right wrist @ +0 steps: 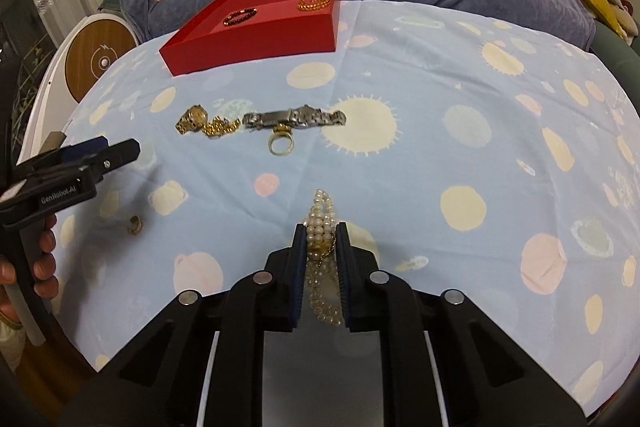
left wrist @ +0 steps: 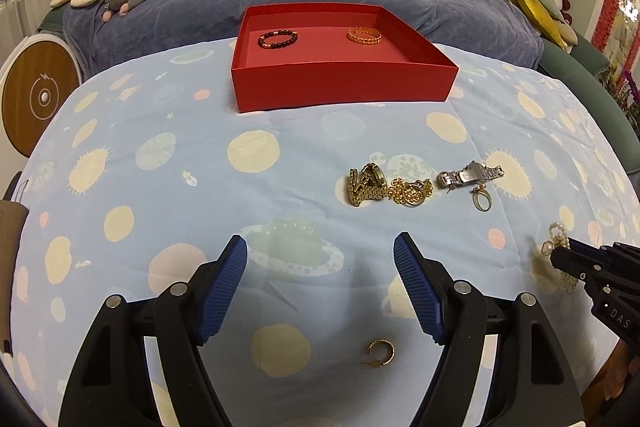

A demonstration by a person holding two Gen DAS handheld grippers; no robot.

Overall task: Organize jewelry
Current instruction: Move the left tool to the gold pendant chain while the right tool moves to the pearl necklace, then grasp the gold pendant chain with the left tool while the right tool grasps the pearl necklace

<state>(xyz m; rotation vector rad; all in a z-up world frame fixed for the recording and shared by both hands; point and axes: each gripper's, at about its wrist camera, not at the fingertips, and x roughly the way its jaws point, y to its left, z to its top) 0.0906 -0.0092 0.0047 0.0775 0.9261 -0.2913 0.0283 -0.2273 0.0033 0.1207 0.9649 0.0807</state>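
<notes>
Blue ribbed pads frame my left-wrist view: my left gripper point(left wrist: 320, 255) hangs spread wide over the planet-print cloth, grasping nothing. A small gold hoop earring point(left wrist: 380, 351) lies on the cloth below and between the fingers. Ahead, the red box point(left wrist: 344, 83) already holds a dark bead bracelet point(left wrist: 278, 39) and a gold bracelet point(left wrist: 363, 35). A tangle of gold chains point(left wrist: 384, 187) and a silver watch point(left wrist: 470, 175) wait on the counter.

In my right-wrist view, my right gripper point(right wrist: 320, 233) is clenched on the pearl necklace point(right wrist: 320, 223), whose strands are bunched between the pads and spill out on both sides. My worry: the round pearls may roll out of the pinch, or a loose loop may drag the cloth, or snag the gold ring point(right wrist: 280, 143) on the way to the box.
</notes>
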